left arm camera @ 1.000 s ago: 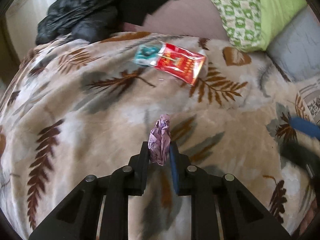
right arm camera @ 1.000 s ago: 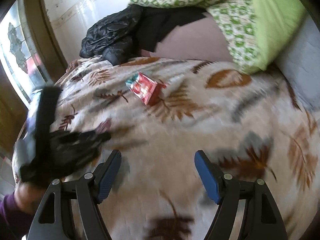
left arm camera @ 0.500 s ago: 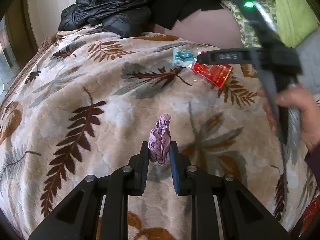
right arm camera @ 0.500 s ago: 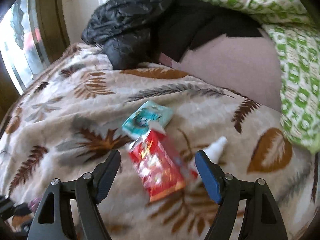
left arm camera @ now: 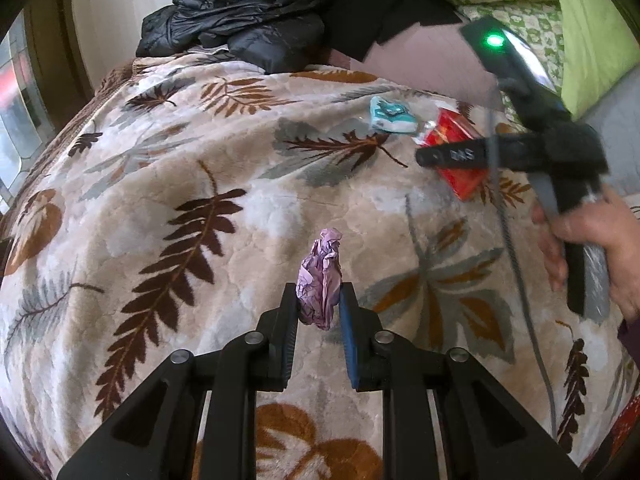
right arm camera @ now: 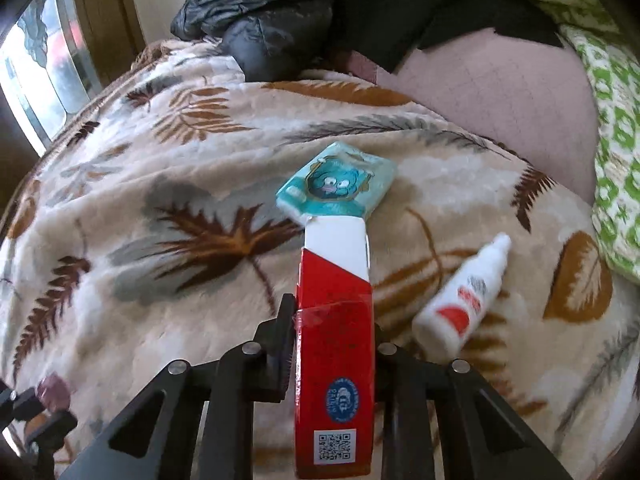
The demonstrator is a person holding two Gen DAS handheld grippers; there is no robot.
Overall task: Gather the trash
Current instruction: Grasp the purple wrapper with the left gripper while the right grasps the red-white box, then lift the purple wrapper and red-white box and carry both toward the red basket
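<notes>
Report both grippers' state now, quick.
Left gripper: shut on the crumpled purple wrapper.
Right gripper: jaws just closed, shut on the red and white box.

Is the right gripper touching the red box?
Touching. The right wrist view shows the right gripper closed on the red box, both sides pressed against it.

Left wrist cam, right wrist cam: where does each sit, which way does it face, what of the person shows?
Left wrist view: on the left gripper, angled down over the leaf blanket; it is shut on a purple wad; the person's right hand shows.
Right wrist view: on the right gripper, angled down; its jaws have just closed on the red carton; no hand visible.
Shared: blanket, carton, teal packet, black jacket.
</notes>
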